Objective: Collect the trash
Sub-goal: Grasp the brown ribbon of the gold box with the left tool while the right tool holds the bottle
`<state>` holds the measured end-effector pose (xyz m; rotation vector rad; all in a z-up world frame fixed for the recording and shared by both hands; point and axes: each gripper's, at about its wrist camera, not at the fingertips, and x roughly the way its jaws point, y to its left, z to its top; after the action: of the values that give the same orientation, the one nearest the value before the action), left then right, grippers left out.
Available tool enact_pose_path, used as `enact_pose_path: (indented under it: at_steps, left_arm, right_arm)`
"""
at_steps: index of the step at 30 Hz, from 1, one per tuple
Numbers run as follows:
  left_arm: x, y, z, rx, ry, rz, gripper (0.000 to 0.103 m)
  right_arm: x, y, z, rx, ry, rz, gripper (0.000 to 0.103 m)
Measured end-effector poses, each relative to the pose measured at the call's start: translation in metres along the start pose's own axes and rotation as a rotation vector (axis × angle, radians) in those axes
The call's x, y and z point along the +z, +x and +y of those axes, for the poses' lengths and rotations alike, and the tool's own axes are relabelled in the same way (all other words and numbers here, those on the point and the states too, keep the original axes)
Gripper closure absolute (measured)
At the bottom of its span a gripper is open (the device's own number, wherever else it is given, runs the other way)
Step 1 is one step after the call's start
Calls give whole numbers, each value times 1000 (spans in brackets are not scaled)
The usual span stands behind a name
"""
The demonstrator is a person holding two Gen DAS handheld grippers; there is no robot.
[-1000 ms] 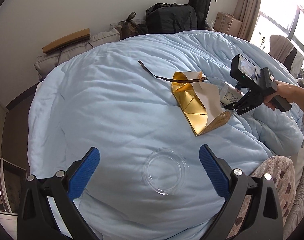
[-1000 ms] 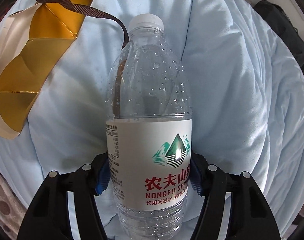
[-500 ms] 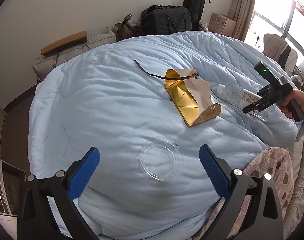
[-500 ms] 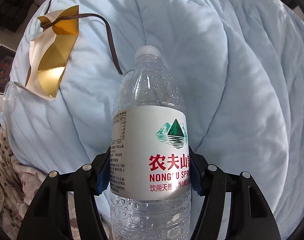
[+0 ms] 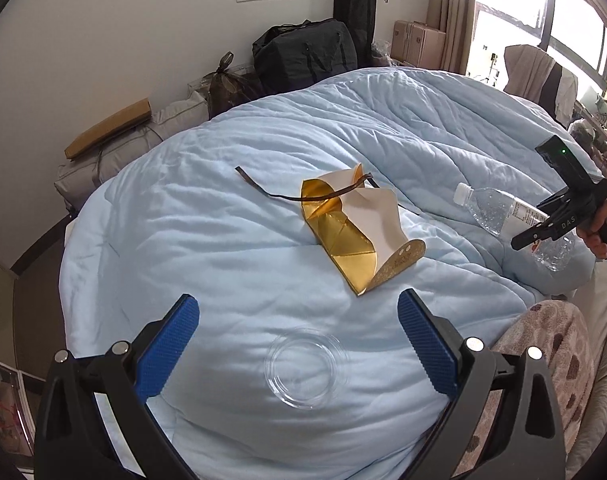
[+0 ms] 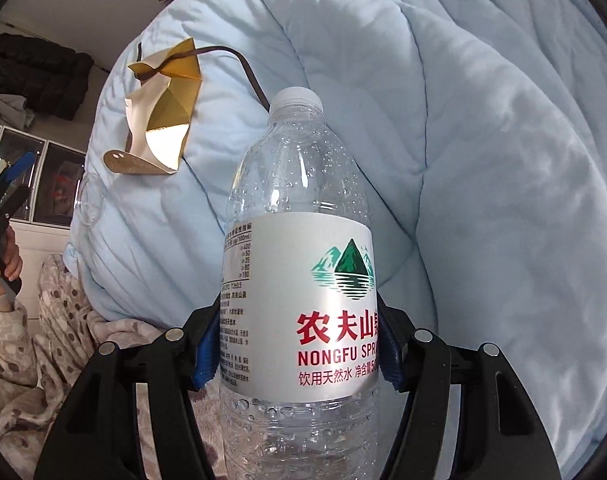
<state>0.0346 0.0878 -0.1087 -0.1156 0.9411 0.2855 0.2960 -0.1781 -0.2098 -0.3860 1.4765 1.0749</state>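
Observation:
My right gripper [image 6: 297, 354] is shut on an empty clear water bottle [image 6: 299, 264] with a white label and holds it above the light blue quilt [image 6: 483, 160]. In the left wrist view the bottle [image 5: 499, 210] and right gripper [image 5: 543, 232] are at the far right. My left gripper [image 5: 299, 336] is open and empty above a clear plastic lid [image 5: 303, 368] on the quilt [image 5: 207, 248]. A flattened gold and white paper box [image 5: 351, 232] with a brown ribbon lies beyond the lid; it also shows in the right wrist view [image 6: 163, 112].
A spotted brown blanket [image 5: 555, 344] lies at the bed's near right corner. Black bags [image 5: 307, 56], a grey bundle [image 5: 115, 152] and a cardboard piece stand along the far wall. A chair with clothes [image 5: 539, 76] is by the window.
My right gripper has lifted the bottle off the quilt and carried it right, away from the gold box. My left gripper has drawn back a little over the clear lid.

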Motion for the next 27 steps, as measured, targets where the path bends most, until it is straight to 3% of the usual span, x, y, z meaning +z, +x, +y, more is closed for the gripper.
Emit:
enact_pose_path:
  at_steps: [7,10,13,17,19,21,25,27]
  left_arm:
    - [45,31,6,-88,95,6,5]
    - [60,46,10,-204,194,-11,5]
    - [82,64,28,-232,252,30,7]
    - [108,91,74,-289,82,87,10]
    - [113,109,87,-336,-13,143,21]
    - [113,123,88,-358,-39,165,29]
    - [103,157,82,-389,-98,236,34]
    - [97,170,86,-381,-165,249,44]
  right_arm:
    - [11,-17,-12,9,-23,-55,42]
    - [10,-36,-20,20,-47,-58,42]
    - [5,-35,-11,16,-61,-60,42]
    - [3,-38,-12,39,-57,-77,42]
    - [5,-38,-13,42,-57,-79,42]
    - [8,-38,-16,48,-51,-80,42]
    - [14,-36,-21,52,-45,-73,42]
    - [16,-35,-22,51,-42,-71,42]
